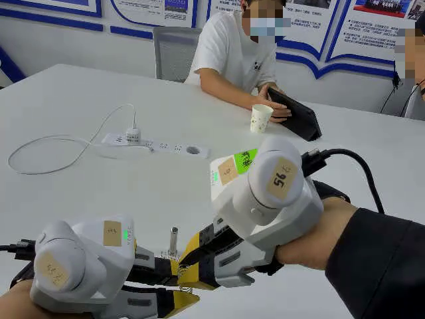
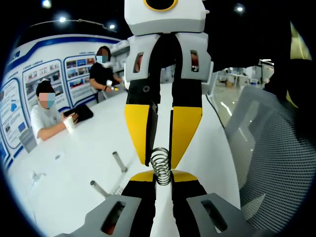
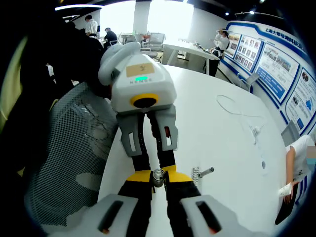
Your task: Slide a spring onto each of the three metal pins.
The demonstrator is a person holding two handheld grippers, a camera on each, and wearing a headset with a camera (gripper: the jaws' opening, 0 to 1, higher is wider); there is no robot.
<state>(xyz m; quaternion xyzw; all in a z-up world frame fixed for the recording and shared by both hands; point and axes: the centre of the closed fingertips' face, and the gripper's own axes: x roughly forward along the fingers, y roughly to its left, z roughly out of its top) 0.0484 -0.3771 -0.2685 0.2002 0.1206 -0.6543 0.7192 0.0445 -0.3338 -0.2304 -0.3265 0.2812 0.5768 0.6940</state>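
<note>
Handover step, by the look of it. The spring (image 2: 160,167) is held tip-to-tip between both grippers, near a pin (image 2: 118,162). The left gripper (image 2: 162,177) pinches its lower end. The right gripper (image 2: 162,157) closes narrowly round the top; whether it grips cannot be told. Next: one gripper releases and the spring's bore is lined up over the pin.

Office mtg rm: big white table (image 1: 66,100), wall posters (image 1: 372,30).

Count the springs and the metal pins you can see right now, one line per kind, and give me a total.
Springs: 2, the held spring and the spring by a pin
Metal pins: 2
Total: 4
</note>
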